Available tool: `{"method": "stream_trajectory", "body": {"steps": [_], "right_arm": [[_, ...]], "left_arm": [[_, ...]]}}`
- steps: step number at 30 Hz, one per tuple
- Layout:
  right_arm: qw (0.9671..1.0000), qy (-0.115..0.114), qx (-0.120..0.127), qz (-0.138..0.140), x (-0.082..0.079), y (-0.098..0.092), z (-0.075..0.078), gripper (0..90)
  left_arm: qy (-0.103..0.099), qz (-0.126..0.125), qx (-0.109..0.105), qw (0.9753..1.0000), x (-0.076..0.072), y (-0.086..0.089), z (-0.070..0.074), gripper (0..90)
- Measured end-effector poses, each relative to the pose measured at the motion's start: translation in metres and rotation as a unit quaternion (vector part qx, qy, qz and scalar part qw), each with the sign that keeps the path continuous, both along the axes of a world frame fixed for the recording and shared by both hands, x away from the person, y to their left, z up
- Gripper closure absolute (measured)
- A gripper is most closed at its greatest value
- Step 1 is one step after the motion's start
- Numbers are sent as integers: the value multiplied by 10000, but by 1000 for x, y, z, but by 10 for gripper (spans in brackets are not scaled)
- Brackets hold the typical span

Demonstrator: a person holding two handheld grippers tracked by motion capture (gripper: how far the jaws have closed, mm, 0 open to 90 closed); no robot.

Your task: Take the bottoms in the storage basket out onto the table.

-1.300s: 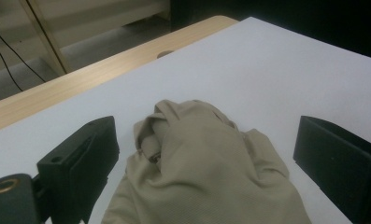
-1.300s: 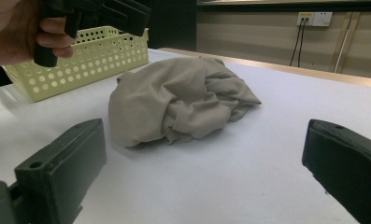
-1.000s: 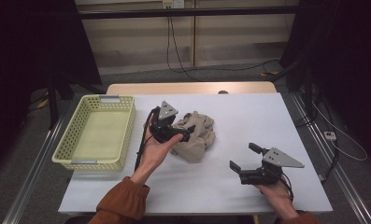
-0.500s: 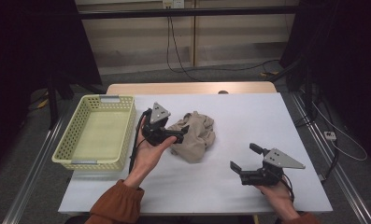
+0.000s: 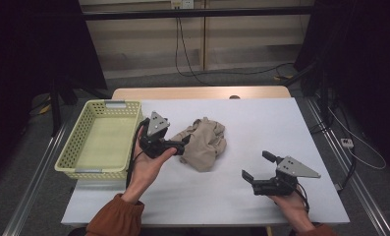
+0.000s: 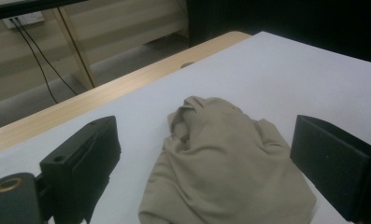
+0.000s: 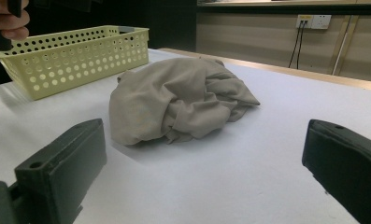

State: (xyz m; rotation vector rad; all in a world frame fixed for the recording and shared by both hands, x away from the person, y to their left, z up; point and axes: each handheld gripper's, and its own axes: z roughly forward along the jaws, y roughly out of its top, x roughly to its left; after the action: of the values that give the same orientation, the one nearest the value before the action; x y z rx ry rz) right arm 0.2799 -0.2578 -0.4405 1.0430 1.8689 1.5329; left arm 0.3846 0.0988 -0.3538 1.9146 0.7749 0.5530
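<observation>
1. The left gripper has its fingers spread wide and released, one at each side of the crumpled beige cloth; nothing sits clamped between them, and in the high view its tips lie at the cloth's left edge.
2. The left hand holds that gripper from below, palm up, forearm in a rust sleeve coming in from the table's near edge.
3. The right gripper also has its fingers parted and holding nothing (the cloth lies well ahead of them), and it rests low near the front right of the table, held by the right hand.
4. The cloth lies bunched near the table's middle, just right of the yellow basket.
5. Compared with a second ago, the left gripper has shifted leftward, from over the cloth to its left edge; the right gripper has stayed put.
</observation>
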Motion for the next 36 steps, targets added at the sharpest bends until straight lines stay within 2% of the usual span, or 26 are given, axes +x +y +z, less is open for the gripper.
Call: {"method": "stream_trajectory", "body": {"steps": [8, 13, 22, 24, 29, 36], "right_arm": [[10000, 2, -10, -3, 0, 0, 0, 0], [10000, 4, -19, 1, 0, 0, 0, 0], [10000, 1, -25, -1, 0, 0, 0, 0], [10000, 2, -25, -2, 0, 0, 0, 0], [10000, 1, -28, -11, 0, 0, 0, 0], [10000, 3, -25, -12, 0, 1, 0, 0]], "left_arm": [[-62, 93, -27, 9999, -6, 15, 3, 81], [-101, 136, 51, 9998, -10, 23, 4, 81], [-142, 271, -2, 9995, -19, 37, 4, 84], [-112, 278, -73, 9995, -21, 41, 3, 84], [-163, 386, -9, 9991, -27, 51, 0, 85], [-164, 517, -66, 9985, -35, 64, -4, 91]]}}
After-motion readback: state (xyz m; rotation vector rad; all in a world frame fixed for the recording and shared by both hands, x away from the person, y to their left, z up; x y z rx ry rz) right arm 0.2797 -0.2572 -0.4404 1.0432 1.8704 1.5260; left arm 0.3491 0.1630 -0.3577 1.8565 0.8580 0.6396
